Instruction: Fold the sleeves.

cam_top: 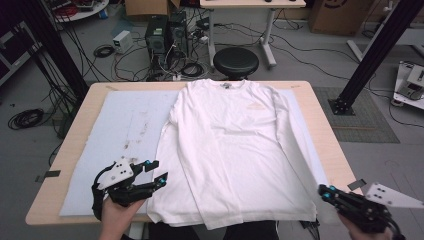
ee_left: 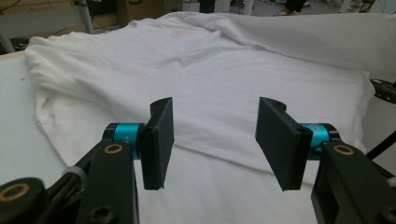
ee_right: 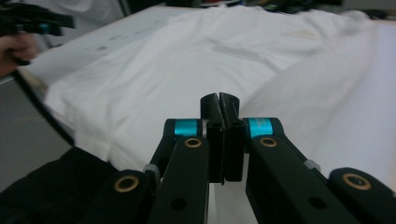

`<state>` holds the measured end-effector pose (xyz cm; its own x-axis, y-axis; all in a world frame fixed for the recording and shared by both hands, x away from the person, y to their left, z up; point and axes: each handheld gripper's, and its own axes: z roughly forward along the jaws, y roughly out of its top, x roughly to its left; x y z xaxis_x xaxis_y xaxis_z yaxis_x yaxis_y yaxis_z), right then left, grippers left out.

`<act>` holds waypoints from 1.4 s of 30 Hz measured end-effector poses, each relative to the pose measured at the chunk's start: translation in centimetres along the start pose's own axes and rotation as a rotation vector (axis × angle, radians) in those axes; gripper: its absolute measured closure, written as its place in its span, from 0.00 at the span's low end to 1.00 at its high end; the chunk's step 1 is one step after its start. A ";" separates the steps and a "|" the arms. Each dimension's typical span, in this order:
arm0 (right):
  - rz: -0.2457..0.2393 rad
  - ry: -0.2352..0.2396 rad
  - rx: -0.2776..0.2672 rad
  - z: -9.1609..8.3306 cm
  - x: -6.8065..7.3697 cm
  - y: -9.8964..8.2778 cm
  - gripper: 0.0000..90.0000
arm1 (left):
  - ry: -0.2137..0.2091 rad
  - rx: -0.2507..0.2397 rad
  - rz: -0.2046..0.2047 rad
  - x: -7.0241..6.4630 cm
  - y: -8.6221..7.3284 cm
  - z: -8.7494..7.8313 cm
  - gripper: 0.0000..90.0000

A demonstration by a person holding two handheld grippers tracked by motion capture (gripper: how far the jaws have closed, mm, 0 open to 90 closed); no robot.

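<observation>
A white long-sleeved shirt [cam_top: 235,140] lies spread flat on the table, collar at the far edge and hem towards me. My left gripper [cam_top: 157,170] hovers by the shirt's near left hem. Its jaws stand open over the cloth [ee_left: 210,70], and nothing is between them [ee_left: 215,135]. My right gripper [cam_top: 322,191] is off the table's near right corner, pointing at the hem. In the right gripper view its jaws [ee_right: 219,100] are pressed together with nothing between them, and the shirt [ee_right: 187,60] lies beyond.
A pale mat [cam_top: 120,130] covers most of the wooden table [cam_top: 50,195]; it shows a few dark marks left of the shirt. Behind the table stand a black stool [cam_top: 235,61], computer towers [cam_top: 167,32] with cables, and black frame posts [cam_top: 372,55].
</observation>
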<state>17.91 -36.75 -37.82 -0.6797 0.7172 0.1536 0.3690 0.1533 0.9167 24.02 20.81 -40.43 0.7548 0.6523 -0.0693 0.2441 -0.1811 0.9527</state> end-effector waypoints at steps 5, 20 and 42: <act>-0.068 0.128 0.024 4.4 3.2 1.9 1.00 | 0.001 0.002 0.002 0.0 -0.1 0.0 0.52; -0.168 0.314 0.120 12.3 8.4 2.4 1.00 | -0.009 0.006 -0.001 -0.2 -0.3 0.2 0.52; -0.073 -0.032 0.094 11.4 5.1 2.9 0.60 | 0.032 0.009 -0.005 -0.4 -0.6 0.7 0.50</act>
<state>22.77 -24.89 -38.63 -0.6867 0.7231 0.0746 0.3783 0.2678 0.8861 24.01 20.14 -41.19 0.7334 0.6767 -0.0648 0.2535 -0.1837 0.9497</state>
